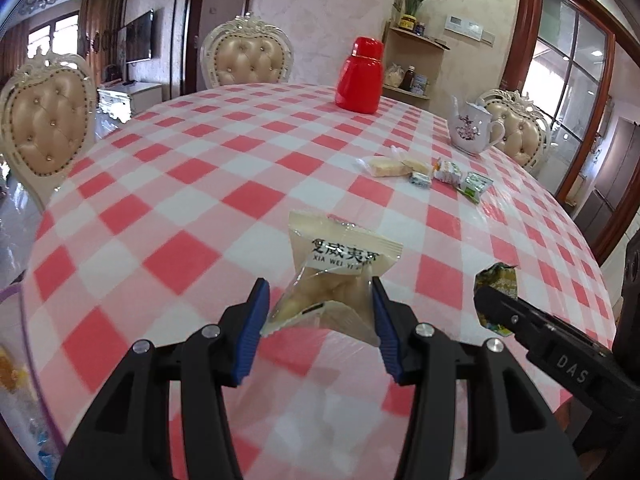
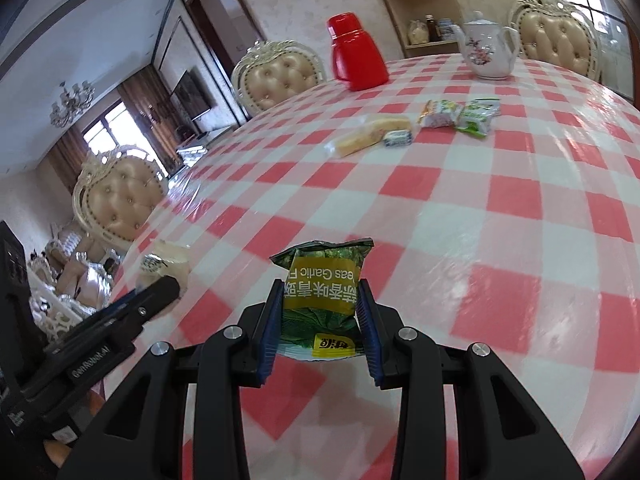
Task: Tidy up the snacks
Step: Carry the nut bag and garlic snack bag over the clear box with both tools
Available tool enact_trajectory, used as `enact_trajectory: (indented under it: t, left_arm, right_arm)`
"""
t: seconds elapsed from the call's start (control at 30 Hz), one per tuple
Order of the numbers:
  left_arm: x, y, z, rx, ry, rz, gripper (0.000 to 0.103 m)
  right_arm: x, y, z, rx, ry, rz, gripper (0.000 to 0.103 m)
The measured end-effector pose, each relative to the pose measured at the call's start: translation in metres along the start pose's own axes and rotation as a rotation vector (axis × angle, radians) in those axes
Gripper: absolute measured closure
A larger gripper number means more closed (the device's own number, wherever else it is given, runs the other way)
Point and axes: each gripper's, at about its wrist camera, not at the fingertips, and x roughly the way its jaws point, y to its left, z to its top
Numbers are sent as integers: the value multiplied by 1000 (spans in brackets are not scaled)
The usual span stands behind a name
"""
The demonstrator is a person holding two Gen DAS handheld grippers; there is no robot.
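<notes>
In the left wrist view my left gripper (image 1: 320, 294) is shut on a translucent cream snack packet (image 1: 340, 260) with black Chinese print, held tilted above the checked tablecloth (image 1: 192, 184). To its right, my right gripper (image 1: 486, 298) grips a green packet (image 1: 498, 278). The right wrist view shows that gripper (image 2: 321, 286) shut on the green and yellow pea packet (image 2: 320, 292), pads pressing both sides. At the left, my left gripper (image 2: 166, 286) carries the cream packet (image 2: 168, 262). More snacks lie further off: pale wafer packs (image 2: 360, 138), a small blue sweet (image 2: 397, 137) and two green packets (image 2: 460, 114).
A red flask (image 1: 359, 76) and a flowered white teapot (image 1: 472, 128) stand at the far side of the round table. Padded chairs (image 1: 248, 60) ring it. A clear container (image 1: 24, 360) with colourful sweets shows at the lower left edge of the left wrist view.
</notes>
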Motion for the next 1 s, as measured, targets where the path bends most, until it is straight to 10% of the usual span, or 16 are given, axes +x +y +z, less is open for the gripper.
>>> enact_trajectory:
  t: [1.0]
  left_arm:
    - [-112, 149, -57, -39, -68, 165, 52]
  right_arm:
    - [7, 195, -73, -397, 122, 202, 68]
